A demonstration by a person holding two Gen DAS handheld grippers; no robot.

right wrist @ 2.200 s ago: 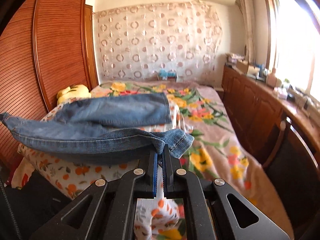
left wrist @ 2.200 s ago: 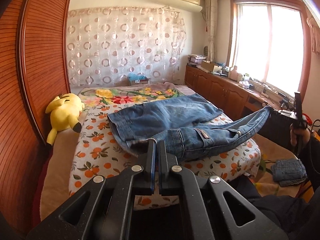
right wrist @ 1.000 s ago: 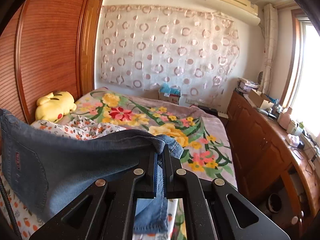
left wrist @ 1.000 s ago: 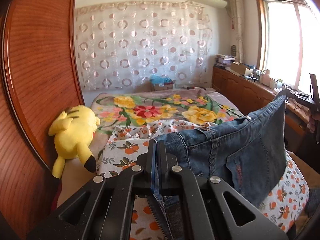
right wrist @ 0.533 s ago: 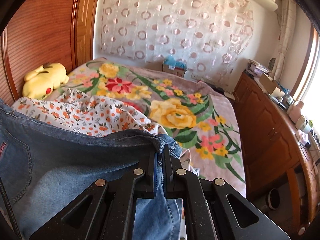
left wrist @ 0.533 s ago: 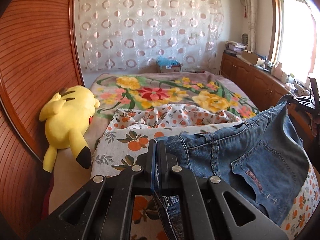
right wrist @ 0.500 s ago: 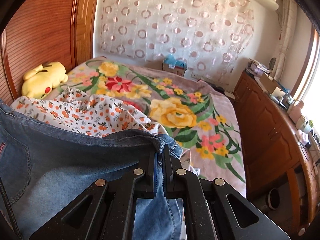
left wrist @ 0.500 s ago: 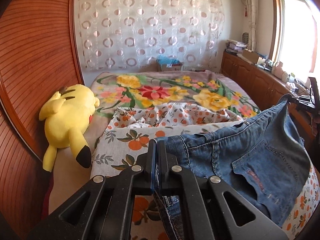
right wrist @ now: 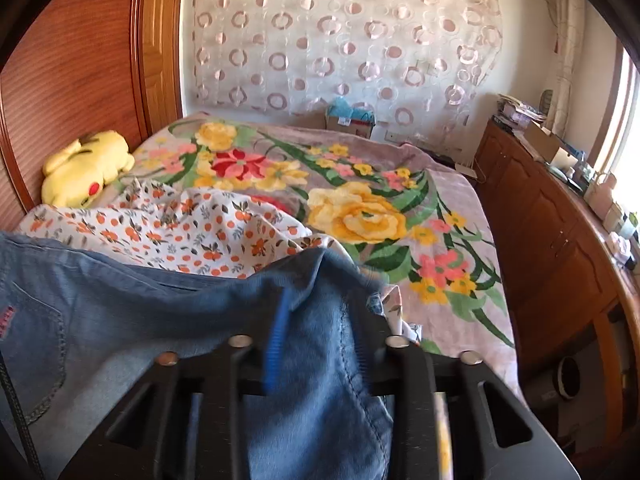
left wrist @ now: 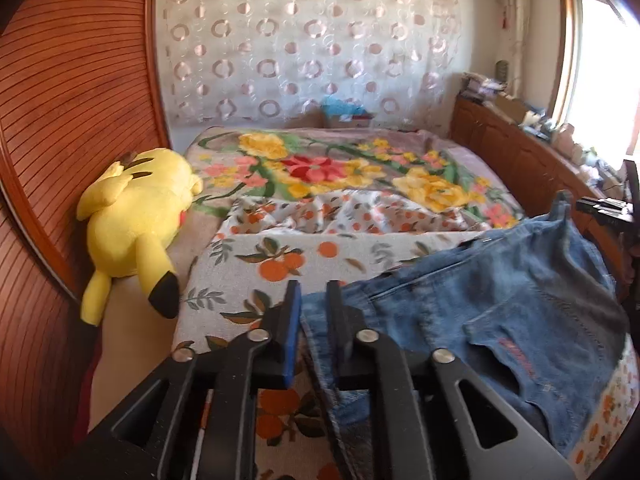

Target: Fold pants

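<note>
Pants (left wrist: 500, 304): both hand-held grippers, left (left wrist: 313, 312) and right (right wrist: 316, 332), parted and unclamped around denim; risk—cloth snagging fingers, dragging the fold askew on the bed (left wrist: 248, 264).

Blue denim pants (left wrist: 500, 304) lie spread across the bed.

Bedroom: reddish-brown slatted wooden wardrobe (left wrist: 68, 120) at left, sheer circle-patterned white curtain (right wrist: 340, 36) across the rear wall, low brown wooden cabinets (right wrist: 552, 224) along the right beneath a bright sunlit window (left wrist: 600, 60).
</note>
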